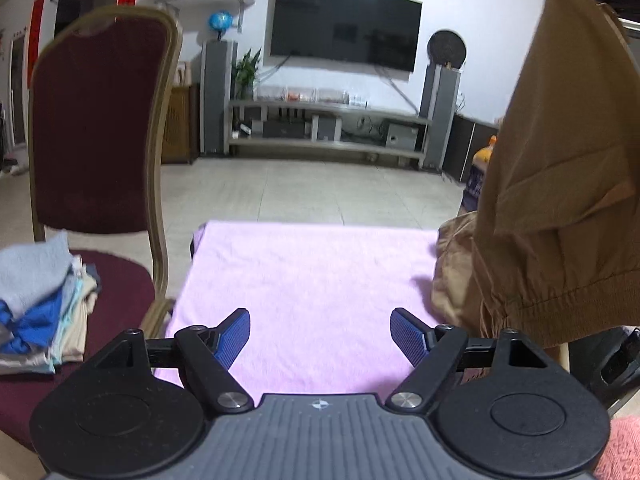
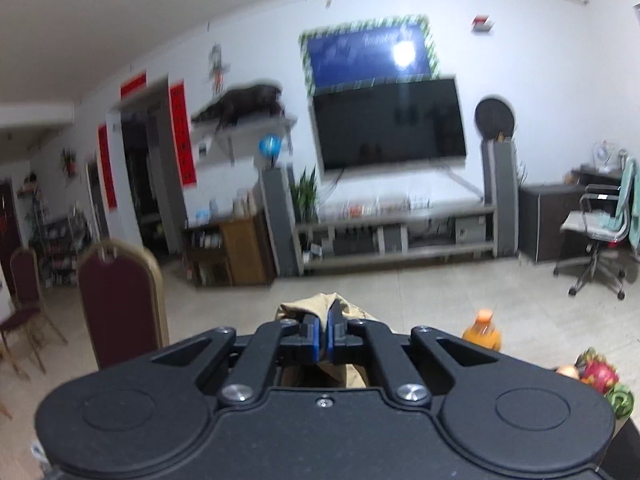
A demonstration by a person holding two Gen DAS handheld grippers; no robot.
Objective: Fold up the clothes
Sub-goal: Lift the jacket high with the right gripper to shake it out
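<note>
A tan garment with an elastic hem (image 1: 560,184) hangs high at the right of the left wrist view, its lower part bunched on the pink cloth-covered table (image 1: 304,280). My left gripper (image 1: 320,334) is open and empty, low over the near part of the pink cloth, left of the garment. My right gripper (image 2: 323,334) is shut on a fold of the tan garment (image 2: 316,304) and holds it up in the air.
A maroon chair (image 1: 96,128) stands left of the table with a pile of folded clothes (image 1: 44,300) on its seat. An orange bottle (image 2: 482,330) and fruit (image 2: 600,376) sit to the right. A TV stand (image 2: 400,236) lines the far wall.
</note>
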